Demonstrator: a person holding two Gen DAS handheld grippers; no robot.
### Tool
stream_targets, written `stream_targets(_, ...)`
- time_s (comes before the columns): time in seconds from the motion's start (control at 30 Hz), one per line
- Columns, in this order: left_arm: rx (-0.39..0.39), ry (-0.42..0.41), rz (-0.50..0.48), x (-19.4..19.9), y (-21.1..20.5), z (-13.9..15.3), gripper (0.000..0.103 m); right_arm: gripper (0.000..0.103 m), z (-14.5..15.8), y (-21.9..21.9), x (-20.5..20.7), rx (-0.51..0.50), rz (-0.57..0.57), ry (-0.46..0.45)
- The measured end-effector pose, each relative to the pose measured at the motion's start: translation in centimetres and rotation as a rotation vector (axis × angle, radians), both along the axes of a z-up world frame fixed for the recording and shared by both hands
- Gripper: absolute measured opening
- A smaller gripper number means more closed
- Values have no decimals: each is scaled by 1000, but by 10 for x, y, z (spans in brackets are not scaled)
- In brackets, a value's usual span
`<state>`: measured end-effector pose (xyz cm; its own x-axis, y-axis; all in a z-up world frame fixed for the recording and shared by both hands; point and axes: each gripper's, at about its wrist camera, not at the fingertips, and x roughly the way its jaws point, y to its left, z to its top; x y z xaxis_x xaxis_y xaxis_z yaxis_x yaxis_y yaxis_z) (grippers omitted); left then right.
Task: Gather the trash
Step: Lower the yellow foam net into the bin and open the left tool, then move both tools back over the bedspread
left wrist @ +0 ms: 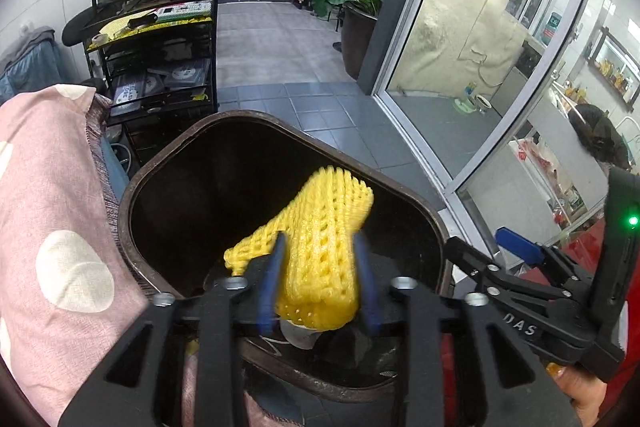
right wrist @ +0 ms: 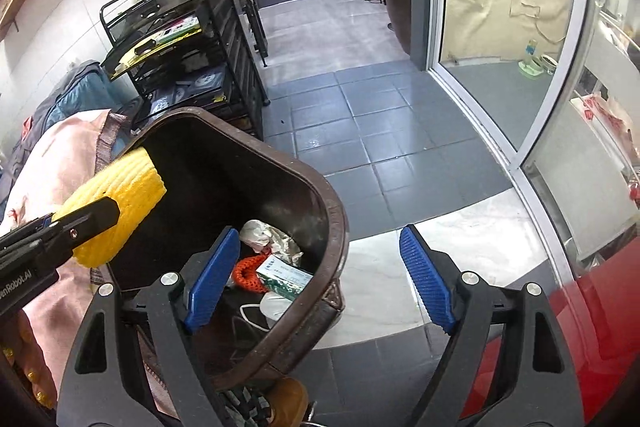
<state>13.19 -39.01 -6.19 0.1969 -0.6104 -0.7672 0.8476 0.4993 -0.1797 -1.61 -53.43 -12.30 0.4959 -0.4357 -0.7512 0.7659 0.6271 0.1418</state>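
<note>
A: Where's the trash right now?

B: The yellow foam net sleeve (left wrist: pixel 320 255) is pinched between the 2 blue fingers of the left gripper (left wrist: pixel 320 279), held over the open mouth of the brown trash bin (left wrist: pixel 132 187). In the right wrist view the sleeve (right wrist: pixel 120 203) hangs above the bin's left rim, near the pink cloth (right wrist: pixel 60 163).

A: And the right gripper?

B: The right gripper (right wrist: pixel 320 279) is spread wide and holds nothing. Its left finger is over the bin's near right part, and its right finger is outside the bin, over the floor.

A: How will that sleeve handle?

B: I'd judge it very light and soft. It squashes under the pads, and its free ends flop past them. It's not fragile, and the mesh likely gives good friction, so slipping seems unlikely. Mid-length, where it's held now, looks like the best spot to hold it.

A: What's already in the bin?

B: Crumpled paper (right wrist: pixel 260 231), an orange net (right wrist: pixel 250 273), a small green-and-white box (right wrist: pixel 286 277) and what looks like a face mask (right wrist: pixel 272 307).

A: Risks?

B: Being so light, it could cling to a pad or drift onto the rim once let go.
</note>
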Motion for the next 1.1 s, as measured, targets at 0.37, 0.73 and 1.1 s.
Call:
stream_targets(0.37,-84,-68,13,-8,18,16,97,85,2,3,1,-21,-10,10)
stream_targets(0.73,-143,-110,39,-14,50,36,97,86,14,16,15,-31,35,-13)
stream_targets(1.1,-141,-254,176,-13,112,52,97,86,39,70,48,-90,230,-81)
